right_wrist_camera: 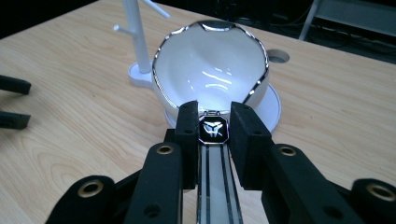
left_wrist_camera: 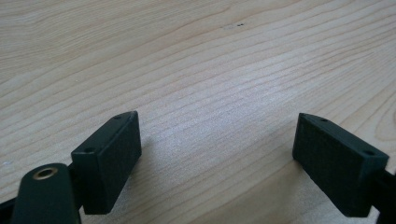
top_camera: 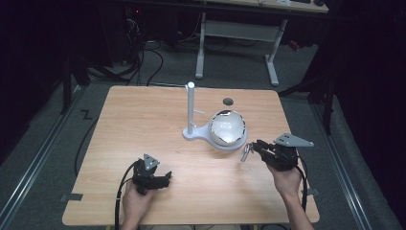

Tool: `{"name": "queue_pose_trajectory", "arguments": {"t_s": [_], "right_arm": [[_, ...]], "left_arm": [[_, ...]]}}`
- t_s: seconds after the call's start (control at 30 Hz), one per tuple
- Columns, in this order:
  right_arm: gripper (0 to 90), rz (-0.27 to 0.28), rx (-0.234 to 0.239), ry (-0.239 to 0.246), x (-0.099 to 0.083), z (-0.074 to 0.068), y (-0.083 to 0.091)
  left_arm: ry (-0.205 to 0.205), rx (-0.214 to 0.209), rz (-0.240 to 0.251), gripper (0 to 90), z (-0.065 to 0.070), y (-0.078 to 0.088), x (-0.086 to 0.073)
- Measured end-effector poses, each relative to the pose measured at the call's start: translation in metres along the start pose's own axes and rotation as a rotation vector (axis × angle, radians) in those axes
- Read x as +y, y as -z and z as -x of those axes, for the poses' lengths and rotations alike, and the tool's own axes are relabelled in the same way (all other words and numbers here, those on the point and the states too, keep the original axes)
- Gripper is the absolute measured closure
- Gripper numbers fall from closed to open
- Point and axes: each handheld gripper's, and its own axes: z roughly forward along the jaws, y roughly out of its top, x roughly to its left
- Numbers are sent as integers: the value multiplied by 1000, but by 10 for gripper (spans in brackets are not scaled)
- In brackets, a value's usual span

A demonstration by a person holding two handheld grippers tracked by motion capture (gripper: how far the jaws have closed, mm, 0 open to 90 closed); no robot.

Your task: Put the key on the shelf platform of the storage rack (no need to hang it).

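Note:
My right gripper is shut on a wristwatch with a black octagonal face and a white strap that runs back between the jaws. It hovers just before a white bowl with a wavy silver rim. In the high view the right gripper is at the bowl's right front, and the watch hangs from its tips. The bowl sits on the round base of a white stand whose pegged post rises at its left. My left gripper rests open on bare wood at the front left.
The wooden table has a round cable hole behind the bowl. A white desk frame and cables stand on the floor beyond the far edge. The left gripper's jaws show at the left edge of the right gripper view.

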Motion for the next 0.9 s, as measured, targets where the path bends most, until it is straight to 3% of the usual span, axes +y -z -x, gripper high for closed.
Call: {"name": "queue_pose_trajectory", "arguments": {"t_s": [0.27, 0.37, 0.9], "right_arm": [[746, 8, 25, 10, 15, -3, -8], [746, 24, 64, 0, 24, -4, -10], [746, 42, 93, 26, 62, -4, -23]], "left_arm": [[0, 0, 0, 158, 0, 0, 0], [0, 0, 0, 158, 0, 0, 0], [-1, 0, 0, 158, 0, 0, 0]]}}
